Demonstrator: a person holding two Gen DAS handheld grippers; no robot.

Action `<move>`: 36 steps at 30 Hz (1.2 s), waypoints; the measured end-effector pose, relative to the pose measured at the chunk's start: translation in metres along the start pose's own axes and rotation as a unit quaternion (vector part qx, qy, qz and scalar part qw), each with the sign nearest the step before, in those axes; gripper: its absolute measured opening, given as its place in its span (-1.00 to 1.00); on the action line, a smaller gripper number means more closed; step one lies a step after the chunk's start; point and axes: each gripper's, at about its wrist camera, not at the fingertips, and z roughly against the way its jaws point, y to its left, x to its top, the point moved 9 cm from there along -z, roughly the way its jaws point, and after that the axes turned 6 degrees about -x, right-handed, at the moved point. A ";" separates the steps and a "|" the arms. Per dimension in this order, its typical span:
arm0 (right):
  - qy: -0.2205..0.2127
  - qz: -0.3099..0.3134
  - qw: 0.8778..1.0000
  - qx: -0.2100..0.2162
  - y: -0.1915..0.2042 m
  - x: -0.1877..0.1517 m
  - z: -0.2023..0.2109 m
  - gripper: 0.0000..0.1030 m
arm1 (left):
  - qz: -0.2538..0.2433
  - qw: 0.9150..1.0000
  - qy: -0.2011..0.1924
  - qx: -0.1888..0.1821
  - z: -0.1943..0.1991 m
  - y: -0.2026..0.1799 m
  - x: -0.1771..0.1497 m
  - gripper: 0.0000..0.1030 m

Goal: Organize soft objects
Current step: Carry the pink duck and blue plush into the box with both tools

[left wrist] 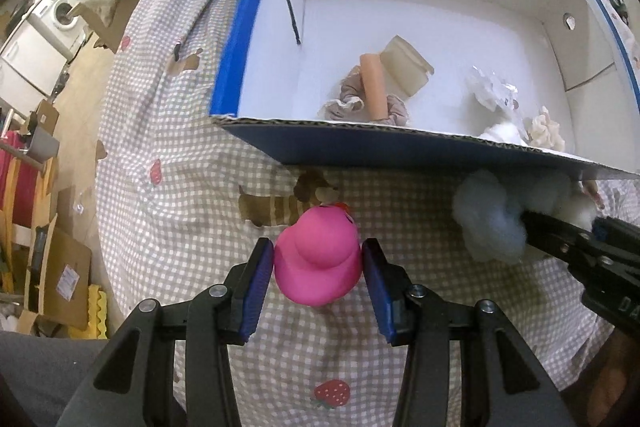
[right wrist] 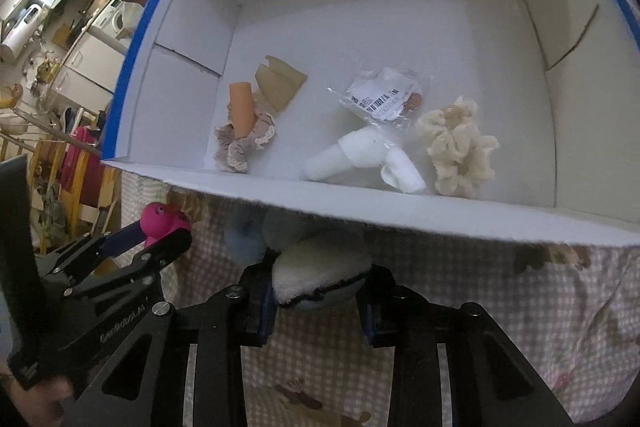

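**Both claws loaded beside the box**

Low in the left wrist view, the left gripper (left wrist: 318, 263) pinches a pink duck (left wrist: 316, 261). Only the right wrist view shows the right gripper (right wrist: 320, 291) squeezing a plush toy (right wrist: 320, 273), bottom centre, beneath the white box (right wrist: 360, 215), with a cream scrunchie (right wrist: 460, 147) inside.

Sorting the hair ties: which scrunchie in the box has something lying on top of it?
The beige lace-edged scrunchie on the left: an orange tube lies across it. The cream scrunchie on the right has nothing on it.
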 end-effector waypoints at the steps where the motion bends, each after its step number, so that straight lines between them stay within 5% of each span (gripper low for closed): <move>1: 0.001 -0.002 1.000 0.000 -0.001 -0.003 0.002 -0.33 | 0.001 1.000 -0.001 0.001 0.001 0.001 0.000 -0.19; 15: -0.044 -0.002 0.999 -0.012 -0.014 -0.019 0.063 -0.33 | 0.002 0.999 -0.043 -0.010 0.041 -0.011 0.001 -0.19; 23: -0.065 -0.027 0.997 0.024 -0.018 -0.021 0.095 -0.33 | -0.017 0.997 -0.076 -0.022 0.081 -0.021 0.008 -0.19; 36: -0.133 -0.034 0.989 0.047 -0.021 0.022 0.159 -0.33 | -0.019 0.993 -0.117 -0.017 0.107 -0.018 0.065 -0.19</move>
